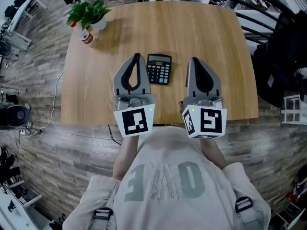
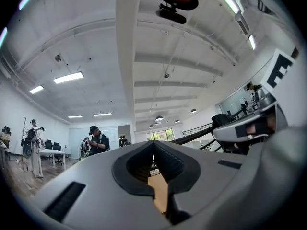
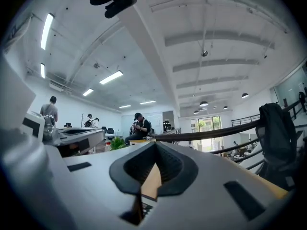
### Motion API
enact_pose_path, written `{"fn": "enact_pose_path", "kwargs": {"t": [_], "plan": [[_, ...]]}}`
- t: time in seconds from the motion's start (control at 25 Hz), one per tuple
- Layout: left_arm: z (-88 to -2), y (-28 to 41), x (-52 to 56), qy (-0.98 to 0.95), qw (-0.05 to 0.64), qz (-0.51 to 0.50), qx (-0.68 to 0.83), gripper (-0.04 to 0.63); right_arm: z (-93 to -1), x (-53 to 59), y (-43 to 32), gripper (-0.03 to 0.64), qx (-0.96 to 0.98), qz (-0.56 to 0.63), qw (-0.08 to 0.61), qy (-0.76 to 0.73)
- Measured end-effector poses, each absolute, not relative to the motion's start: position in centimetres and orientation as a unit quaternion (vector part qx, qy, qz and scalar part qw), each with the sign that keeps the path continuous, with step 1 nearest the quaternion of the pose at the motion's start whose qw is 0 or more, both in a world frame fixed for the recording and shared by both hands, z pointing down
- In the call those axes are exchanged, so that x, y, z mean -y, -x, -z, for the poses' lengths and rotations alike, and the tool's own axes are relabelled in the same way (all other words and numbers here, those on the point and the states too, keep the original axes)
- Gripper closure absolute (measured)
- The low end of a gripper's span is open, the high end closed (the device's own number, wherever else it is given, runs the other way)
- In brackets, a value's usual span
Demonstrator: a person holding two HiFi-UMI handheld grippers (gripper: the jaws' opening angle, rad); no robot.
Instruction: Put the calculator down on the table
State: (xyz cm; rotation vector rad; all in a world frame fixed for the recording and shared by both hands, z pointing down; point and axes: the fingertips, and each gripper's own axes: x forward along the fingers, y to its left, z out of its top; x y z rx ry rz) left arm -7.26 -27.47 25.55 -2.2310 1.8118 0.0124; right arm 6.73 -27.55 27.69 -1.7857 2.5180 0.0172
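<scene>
A black calculator lies flat on the wooden table, keys up, between my two grippers and apart from both. To its left my left gripper is shut, tips together, with nothing in it. On the calculator's right my right gripper is also shut and empty. Both are held above the table's near half and point away from the person. In the left gripper view the left gripper shows closed tips with the room behind. The right gripper looks the same in the right gripper view.
A small potted plant and a red-and-white container stand at the table's far left corner. A dark chair with a black bag is at the right. A cable runs along the floor on the left. People stand far off.
</scene>
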Motion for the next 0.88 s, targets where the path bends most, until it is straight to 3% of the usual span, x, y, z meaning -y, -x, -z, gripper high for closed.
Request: {"fn": "enact_pose_path", "kwargs": {"t": [0.88], "plan": [[-26.2, 5.4, 29.3, 0.787, 0.149, 0.031, -0.598, 0.584, -29.4, 28.4, -6.5, 0.598, -0.824, 0.014, 0.013, 0.567]]}}
